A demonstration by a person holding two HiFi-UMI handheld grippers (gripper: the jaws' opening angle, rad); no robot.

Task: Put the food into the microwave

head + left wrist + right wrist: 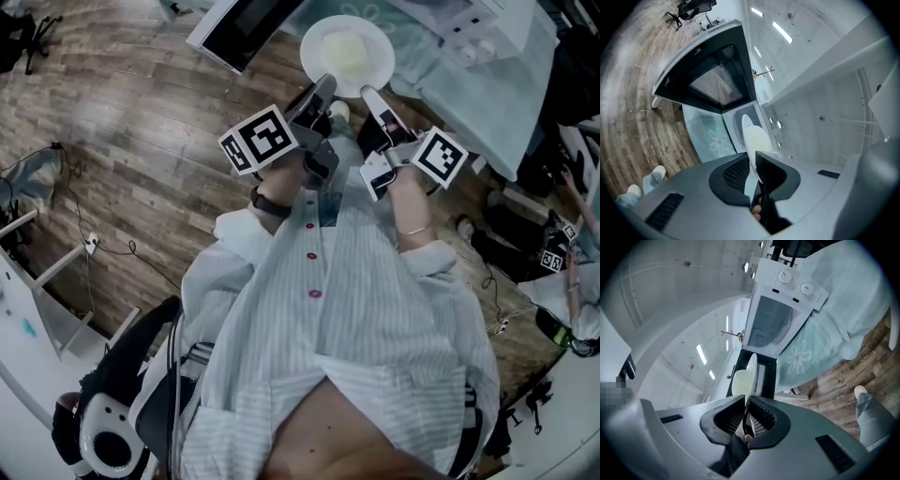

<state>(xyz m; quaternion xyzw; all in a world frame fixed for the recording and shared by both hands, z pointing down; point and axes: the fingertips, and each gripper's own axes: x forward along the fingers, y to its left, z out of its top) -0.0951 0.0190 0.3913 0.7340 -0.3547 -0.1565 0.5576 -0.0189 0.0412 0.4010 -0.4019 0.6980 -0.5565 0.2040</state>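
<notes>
Seen from above, a person holds a white plate (315, 45) out in front with both tools. Pale yellow food (347, 49) lies on the plate. The left gripper (323, 89) is clamped on the plate's near-left rim, and the right gripper (370, 94) on its near-right rim. Each gripper's own view shows its jaws narrow, pressed on the thin plate edge. Just ahead, a white microwave (778, 315) sits on a table under a pale blue flowered cloth (487, 84), its dark-windowed door (717, 79) swung open to the left. The floor (141, 141) is wooden.
</notes>
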